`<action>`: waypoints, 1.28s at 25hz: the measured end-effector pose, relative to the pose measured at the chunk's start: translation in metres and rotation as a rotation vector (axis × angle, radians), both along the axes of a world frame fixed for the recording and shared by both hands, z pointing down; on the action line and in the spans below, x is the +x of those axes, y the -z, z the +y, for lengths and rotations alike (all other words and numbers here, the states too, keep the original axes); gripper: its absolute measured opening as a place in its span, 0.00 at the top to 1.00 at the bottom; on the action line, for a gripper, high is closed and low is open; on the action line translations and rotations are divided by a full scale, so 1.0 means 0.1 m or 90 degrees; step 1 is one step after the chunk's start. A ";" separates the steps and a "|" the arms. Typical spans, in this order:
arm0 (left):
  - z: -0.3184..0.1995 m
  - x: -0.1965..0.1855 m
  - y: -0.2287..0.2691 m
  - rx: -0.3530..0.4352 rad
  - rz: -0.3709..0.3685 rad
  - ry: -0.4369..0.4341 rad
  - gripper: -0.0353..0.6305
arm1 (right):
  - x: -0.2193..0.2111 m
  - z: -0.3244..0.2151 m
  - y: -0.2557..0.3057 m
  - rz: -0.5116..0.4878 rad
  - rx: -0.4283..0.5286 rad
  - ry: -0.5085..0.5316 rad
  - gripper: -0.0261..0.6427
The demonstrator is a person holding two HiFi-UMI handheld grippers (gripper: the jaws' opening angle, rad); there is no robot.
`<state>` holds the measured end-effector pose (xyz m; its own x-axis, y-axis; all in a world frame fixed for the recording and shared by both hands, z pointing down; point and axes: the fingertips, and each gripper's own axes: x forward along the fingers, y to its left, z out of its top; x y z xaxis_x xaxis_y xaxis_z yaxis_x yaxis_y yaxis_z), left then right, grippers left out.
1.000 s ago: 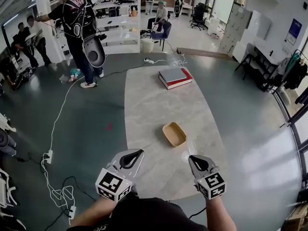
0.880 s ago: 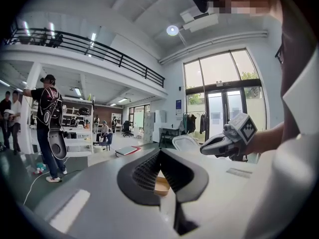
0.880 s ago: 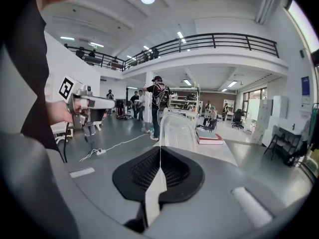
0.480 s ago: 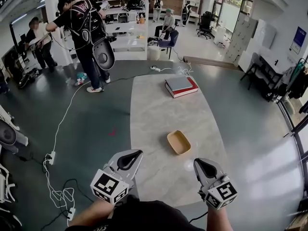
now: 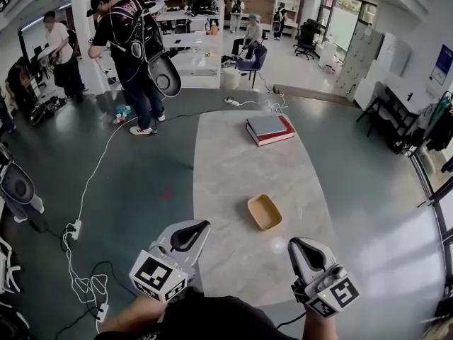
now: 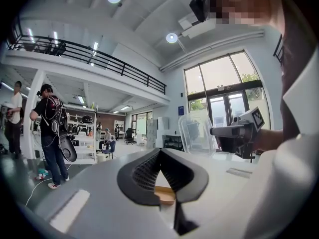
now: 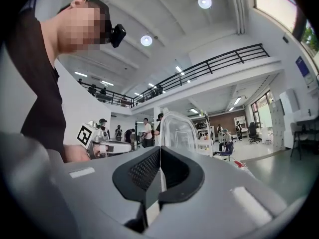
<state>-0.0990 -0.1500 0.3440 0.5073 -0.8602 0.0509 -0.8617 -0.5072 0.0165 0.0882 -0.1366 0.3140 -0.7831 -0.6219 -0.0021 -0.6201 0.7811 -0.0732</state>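
Not much changes on the big stuff: the marble table (image 5: 233, 190) sits the same, with the stack of books (image 5: 270, 129) at its far end; only the head view slides a touch.

The real change is the right gripper (image 5: 301, 248); compared with a second ago it sits lower and further right in the head view, closer to the person's body, and its nose is tipped up, so the right gripper view now takes in more ceiling and balcony than table. Its jaws are pinched together on the edge of a clear plastic container (image 7: 177, 131), same hold as before; from the left gripper view the container now stands upright in the air against the windows, clear of the tabletop.

The left gripper (image 5: 195, 227) barely moves; jaws closed with nothing between them, hovering over the near edge of the table.

The tan tray (image 5: 264, 212) stays put mid-table, apart from both grippers; so my read is that the container is being carried, not resting on anything.
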 end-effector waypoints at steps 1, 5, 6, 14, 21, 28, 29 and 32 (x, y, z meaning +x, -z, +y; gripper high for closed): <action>0.00 0.00 0.00 0.001 0.001 0.001 0.95 | 0.00 0.02 0.04 -0.014 0.001 0.007 0.93; -0.04 -0.01 -0.01 0.003 0.006 0.003 0.95 | 0.03 0.02 0.15 -0.083 -0.007 0.027 0.93; -0.05 -0.01 -0.01 0.003 0.009 0.004 0.95 | 0.05 0.01 0.17 -0.096 -0.010 0.029 0.93; -0.06 0.08 0.02 0.005 0.007 -0.003 0.95 | 0.22 0.00 0.18 -0.126 -0.019 0.019 0.93; -0.04 0.08 0.00 -0.001 0.001 -0.002 0.95 | 0.28 -0.01 0.07 -0.110 -0.030 0.003 0.94; 0.02 0.06 -0.01 -0.002 0.003 -0.002 0.95 | 0.23 -0.02 -0.06 -0.078 -0.027 -0.007 0.94; 0.03 0.06 -0.02 -0.002 0.001 -0.002 0.95 | 0.23 -0.02 -0.08 -0.078 -0.029 -0.007 0.94; 0.02 0.07 -0.02 0.000 0.000 -0.001 0.95 | 0.22 -0.03 -0.10 -0.074 -0.030 -0.004 0.94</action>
